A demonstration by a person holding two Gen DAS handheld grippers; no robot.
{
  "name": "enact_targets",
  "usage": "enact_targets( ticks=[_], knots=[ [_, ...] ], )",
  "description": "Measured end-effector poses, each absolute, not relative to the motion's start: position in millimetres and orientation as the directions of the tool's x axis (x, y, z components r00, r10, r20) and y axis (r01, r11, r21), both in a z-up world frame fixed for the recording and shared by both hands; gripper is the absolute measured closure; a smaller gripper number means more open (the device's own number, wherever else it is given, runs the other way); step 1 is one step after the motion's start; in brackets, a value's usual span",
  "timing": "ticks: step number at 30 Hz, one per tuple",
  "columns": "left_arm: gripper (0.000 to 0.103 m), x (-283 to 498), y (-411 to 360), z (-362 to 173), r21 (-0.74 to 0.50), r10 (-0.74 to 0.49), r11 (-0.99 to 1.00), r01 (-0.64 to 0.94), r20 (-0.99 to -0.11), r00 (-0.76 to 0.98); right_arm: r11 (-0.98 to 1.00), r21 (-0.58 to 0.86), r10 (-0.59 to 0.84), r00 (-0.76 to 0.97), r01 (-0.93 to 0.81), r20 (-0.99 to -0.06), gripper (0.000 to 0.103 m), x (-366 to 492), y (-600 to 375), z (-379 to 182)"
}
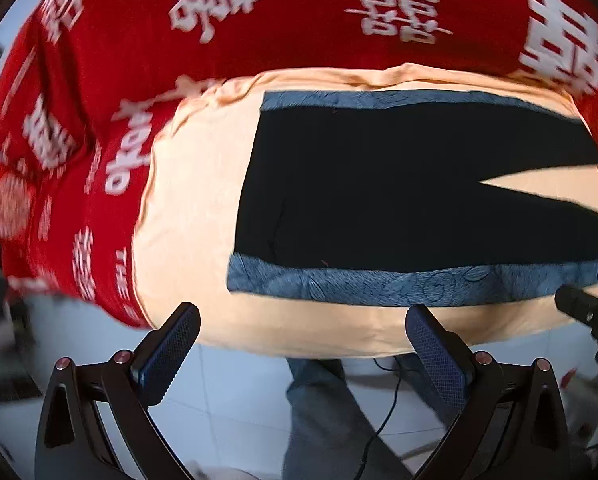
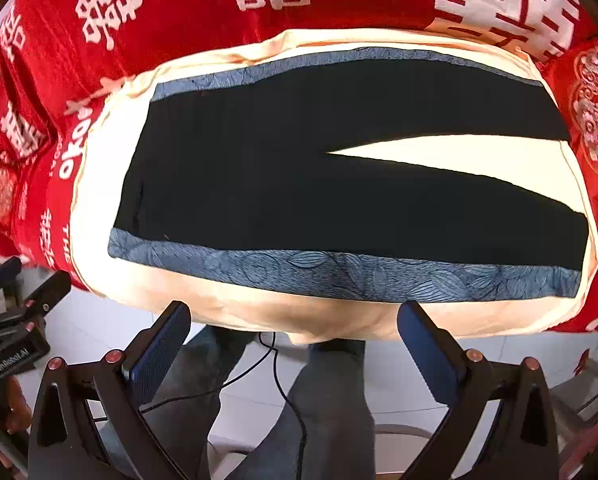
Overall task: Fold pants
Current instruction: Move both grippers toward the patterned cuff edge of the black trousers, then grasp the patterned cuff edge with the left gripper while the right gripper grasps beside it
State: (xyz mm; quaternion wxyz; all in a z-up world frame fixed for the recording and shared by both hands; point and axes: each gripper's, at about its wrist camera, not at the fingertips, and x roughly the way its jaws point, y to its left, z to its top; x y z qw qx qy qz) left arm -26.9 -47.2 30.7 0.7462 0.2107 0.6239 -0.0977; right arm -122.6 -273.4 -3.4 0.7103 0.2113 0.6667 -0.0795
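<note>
Standing at the near edge of the bed, the person holds both tongs low and released, with nothing between the fingers. The left gripper (image 1: 303,330) has its jaws wide apart, and the right gripper (image 2: 295,326) the same; both hang over the floor (image 2: 399,376), just short of the mattress edge, not touching any cloth. I think they are kept this way because no grasp is begun yet, and open jaws are ready to go down on an edge.

The pants (image 2: 299,184) lie flat on a cream sheet (image 2: 479,152), spread out and smooth, not folded. The sheet covers the place where a red blanket (image 2: 179,12) with white characters is pushed back, probably to give a plain surface for the work. A blue patterned band (image 2: 339,276) runs along the near side of the pants and another one along the far side; I cannot tell if they are part of the pants or a cloth under them.

The long axis of the pants goes from left to right, parallel with the near edge of the bed. The waist end is at the left and the two legs point to the right, opening in a narrow wedge where the sheet shows between them. The left gripper is nearer the waist, the right one nearer the middle, so each hand seems to have its own part to take
</note>
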Motion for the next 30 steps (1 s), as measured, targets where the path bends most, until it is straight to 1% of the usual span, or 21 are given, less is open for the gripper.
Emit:
enact_targets(
  ticks=[4, 10, 14, 16, 20, 26, 28, 30],
  knots=[
    [0.0, -35, -44, 22, 0.177, 0.131, 0.92, 0.349, -0.98, 0.152, 0.914, 0.178, 0.167, 0.061, 0.365, -0.984, 0.0, -121, -278, -14],
    [0.0, -35, -35, 9, 0.162, 0.13, 0.928, 0.336, -0.985, 0.116, 0.917, 0.166, 0.162, 0.042, 0.364, -0.986, 0.0, -116, -278, -23],
    [0.0, -25, -21, -9, 0.123, 0.1, 0.936, 0.329, -0.991, 0.088, 0.91, 0.16, 0.157, 0.039, 0.381, -0.987, 0.0, -113, -270, -31],
    [0.0, -18, -13, -22, 0.104, 0.083, 0.94, 0.326, -0.994, 0.077, 0.897, 0.184, 0.177, 0.055, 0.401, -0.983, 0.0, -113, -266, -39],
    [0.0, -6, 11, -55, 0.036, 0.023, 0.955, 0.294, -0.999, 0.048, 0.837, 0.317, 0.294, 0.122, 0.446, -0.948, 0.0, -115, -254, -66],
    [0.0, 2, 44, -111, -0.092, -0.09, 0.976, 0.199, -0.996, -0.018, 0.676, 0.541, 0.484, 0.251, 0.501, -0.838, 0.0, -123, -232, -117],
    [0.0, 1, 52, -128, -0.139, -0.137, 0.974, 0.178, -0.99, -0.024, 0.62, 0.597, 0.534, 0.283, 0.51, -0.796, 0.004, -127, -224, -139],
    [0.0, 0, 57, -144, -0.195, -0.193, 0.967, 0.162, -0.981, -0.027, 0.528, 0.672, 0.601, 0.331, 0.519, -0.727, 0.02, -132, -216, -165]
  ],
)
